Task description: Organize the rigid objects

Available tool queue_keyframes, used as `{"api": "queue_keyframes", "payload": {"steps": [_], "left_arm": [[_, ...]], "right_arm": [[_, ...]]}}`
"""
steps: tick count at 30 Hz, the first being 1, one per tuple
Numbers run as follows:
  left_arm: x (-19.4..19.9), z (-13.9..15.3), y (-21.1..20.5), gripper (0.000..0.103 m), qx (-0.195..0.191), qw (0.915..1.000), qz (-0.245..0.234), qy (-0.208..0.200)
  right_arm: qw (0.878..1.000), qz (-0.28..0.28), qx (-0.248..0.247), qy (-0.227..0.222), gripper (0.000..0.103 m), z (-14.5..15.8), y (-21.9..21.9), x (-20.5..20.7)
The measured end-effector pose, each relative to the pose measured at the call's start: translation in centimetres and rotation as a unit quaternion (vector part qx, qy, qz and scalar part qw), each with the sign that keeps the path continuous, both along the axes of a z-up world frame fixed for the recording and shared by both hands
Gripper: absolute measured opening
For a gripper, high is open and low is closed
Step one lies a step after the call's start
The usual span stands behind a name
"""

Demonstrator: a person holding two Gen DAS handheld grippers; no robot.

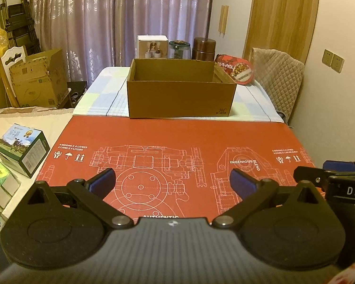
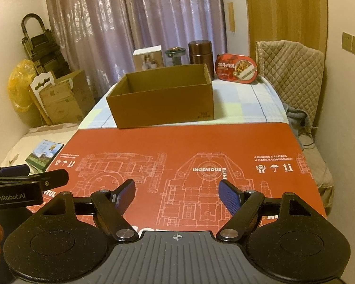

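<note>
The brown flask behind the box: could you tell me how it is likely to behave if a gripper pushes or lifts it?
The flask stands tall and narrow, so a high push may tip it. Its glossy round wall looks slippery and, once down, it would probably roll. It seems rigid, likely metal.

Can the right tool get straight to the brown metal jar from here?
Probably not straight. The right tool is open and empty over the red board, but the open cardboard box stands between it and the brown metal jar, so it would likely have to go over or around.
</note>
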State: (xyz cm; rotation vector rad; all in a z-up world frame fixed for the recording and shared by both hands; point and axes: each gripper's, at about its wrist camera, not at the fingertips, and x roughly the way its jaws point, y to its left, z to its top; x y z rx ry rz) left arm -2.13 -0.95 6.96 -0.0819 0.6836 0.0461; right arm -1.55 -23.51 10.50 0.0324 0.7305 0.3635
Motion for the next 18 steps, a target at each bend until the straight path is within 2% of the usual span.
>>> {"api": "queue_keyframes", "payload": {"steps": [18], "left_arm": [[-0.28, -0.43, 0.21, 0.101, -0.013, 0.9999, 0.001, -0.009]], "right_arm": [[1.000, 0.002, 0.005, 0.002, 0.075, -0.25, 0.37, -0.25]]}}
